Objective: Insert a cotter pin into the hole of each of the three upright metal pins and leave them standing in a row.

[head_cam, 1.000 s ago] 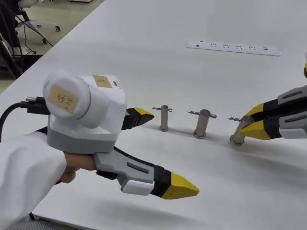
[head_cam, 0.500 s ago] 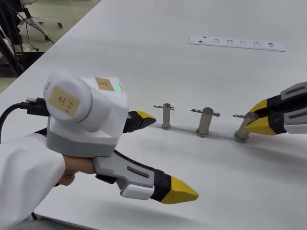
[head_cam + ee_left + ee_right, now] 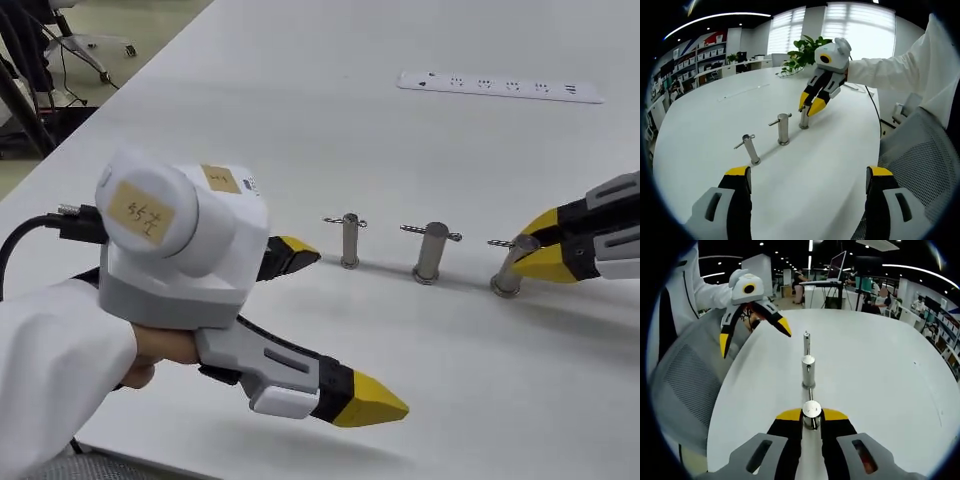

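Three upright metal pins stand in a row on the white table: the left pin (image 3: 349, 241), the middle pin (image 3: 430, 254) and the right pin (image 3: 508, 268), which leans slightly. A thin cotter pin crosses the top of each. My right gripper (image 3: 533, 253) comes in from the right and is shut on the right pin's top (image 3: 811, 413), with the middle pin (image 3: 808, 371) and far pin (image 3: 806, 342) lined up behind. My left gripper (image 3: 338, 330) is held open in front of the row, apart from the left pin (image 3: 750, 149), with nothing between its jaws.
A white power strip (image 3: 500, 86) lies at the far side of the table. The table's left edge (image 3: 60, 150) runs diagonally, with chair legs and cables on the floor beyond it. A plant (image 3: 802, 50) stands at the table's far end.
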A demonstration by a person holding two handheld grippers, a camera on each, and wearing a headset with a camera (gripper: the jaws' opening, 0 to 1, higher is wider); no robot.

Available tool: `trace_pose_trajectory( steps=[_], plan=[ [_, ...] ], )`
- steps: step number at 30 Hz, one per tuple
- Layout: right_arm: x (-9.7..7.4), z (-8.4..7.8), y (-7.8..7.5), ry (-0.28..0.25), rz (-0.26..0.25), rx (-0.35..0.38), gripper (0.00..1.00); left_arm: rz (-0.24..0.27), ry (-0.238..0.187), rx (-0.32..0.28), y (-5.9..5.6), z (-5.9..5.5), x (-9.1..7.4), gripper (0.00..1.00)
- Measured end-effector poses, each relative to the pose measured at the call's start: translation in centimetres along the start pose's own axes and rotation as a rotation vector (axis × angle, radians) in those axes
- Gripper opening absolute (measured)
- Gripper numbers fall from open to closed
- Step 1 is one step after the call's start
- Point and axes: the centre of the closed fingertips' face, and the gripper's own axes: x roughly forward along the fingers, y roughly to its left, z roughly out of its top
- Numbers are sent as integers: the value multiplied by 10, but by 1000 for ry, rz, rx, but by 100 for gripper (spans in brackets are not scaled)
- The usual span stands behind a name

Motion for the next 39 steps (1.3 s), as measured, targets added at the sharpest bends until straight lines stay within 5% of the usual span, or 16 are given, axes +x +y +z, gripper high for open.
trace_pose_trajectory(
  steps=[4,8,13,19,26,39],
  plan=[
    [-1,0,1,-18,-4,33,10,13,-18,-13,2,4,-1,94],
    [1,-8,-4,12,-62,31,24,13,-32,-16,1,8,-3,94],
    [-5,0,-3,-28,-97,85,39,24,12,-14,2,1,-5,90],
    [-16,18,-3,-124,-168,153,49,56,-9,-33,8,3,-7,92],
    [-29,34,9,-200,-192,239,62,73,-42,-43,8,11,-8,92],
    [-41,49,36,-244,-258,318,74,94,-71,-55,7,19,-17,93]
  ],
)
